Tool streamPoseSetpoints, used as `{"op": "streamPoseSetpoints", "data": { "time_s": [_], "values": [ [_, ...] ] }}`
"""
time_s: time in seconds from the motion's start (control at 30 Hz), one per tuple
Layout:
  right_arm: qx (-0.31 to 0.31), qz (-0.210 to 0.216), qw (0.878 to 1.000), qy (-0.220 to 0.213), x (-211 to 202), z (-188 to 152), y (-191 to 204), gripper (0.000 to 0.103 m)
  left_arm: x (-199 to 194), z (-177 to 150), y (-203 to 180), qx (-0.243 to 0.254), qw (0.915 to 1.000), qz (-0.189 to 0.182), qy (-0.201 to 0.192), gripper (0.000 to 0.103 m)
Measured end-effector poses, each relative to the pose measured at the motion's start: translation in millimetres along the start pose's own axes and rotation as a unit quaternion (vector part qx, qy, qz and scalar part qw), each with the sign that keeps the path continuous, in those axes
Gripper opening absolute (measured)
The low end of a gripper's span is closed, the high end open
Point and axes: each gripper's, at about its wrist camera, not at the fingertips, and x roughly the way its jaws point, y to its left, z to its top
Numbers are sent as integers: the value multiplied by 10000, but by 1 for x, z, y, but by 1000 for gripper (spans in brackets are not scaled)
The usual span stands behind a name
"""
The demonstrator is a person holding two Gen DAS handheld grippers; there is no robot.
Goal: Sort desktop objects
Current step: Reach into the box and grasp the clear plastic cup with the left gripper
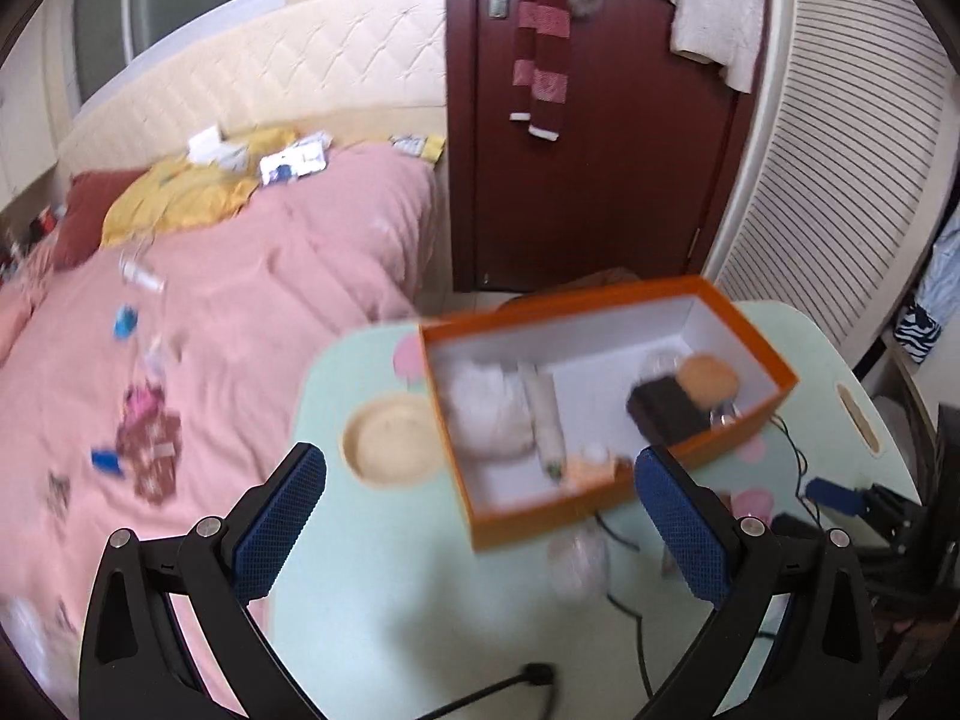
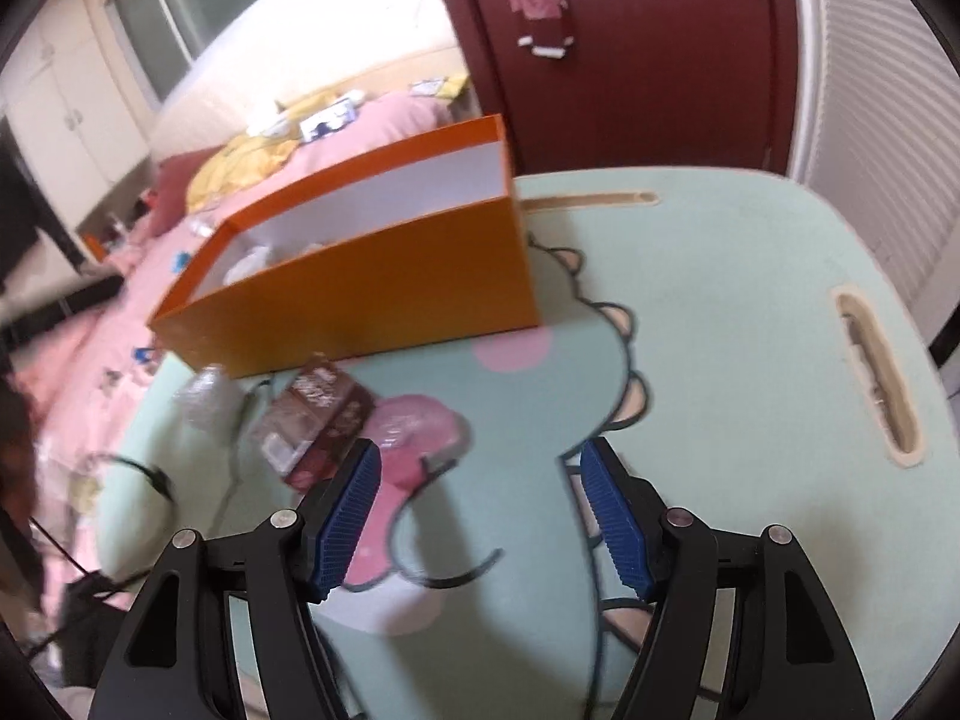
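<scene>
left gripper (image 1: 480, 516): ribbed blue pads apart, empty | right gripper (image 2: 480, 516): jaws apart, empty | rectangular orange cardboard box (image 2: 384, 294) at 11 o'clock | crinkly brown packet (image 2: 318, 420) at 10 o'clock

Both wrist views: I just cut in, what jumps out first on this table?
The orange box stands open on the pale green table, already holding a black block, a round tan object and white bundles. In the right wrist view, a brown packet and crumpled clear plastic lie loose on the table beside the box. Both the left gripper and right gripper are open and empty.
</scene>
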Motion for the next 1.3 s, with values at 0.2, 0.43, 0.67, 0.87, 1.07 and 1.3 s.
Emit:
{"op": "streamPoseSetpoints", "data": {
  "time_s": [0.2,0.43,0.67,0.87,1.07,1.3],
  "values": [
    [151,151,9995,-233,-10,-8,-8,71,16,47,-12,306,9985,-442,120,103],
    [266,431,9983,-279,0,-8,-6,73,64,72,-57,1116,9895,-646,647,103],
    [309,533,9977,-289,-1,-9,-8,73,110,86,-85,1664,9745,-756,1305,78],
    [357,577,9973,-274,0,-8,-11,75,135,81,-117,2014,9562,-1054,1843,70],
    [436,625,9967,-265,-1,-7,-14,76,165,79,-134,1941,9477,-1182,2242,52],
    [525,670,9960,-259,-2,-7,-17,78,186,71,-139,1783,9442,-1251,2469,51]
  ]
}}
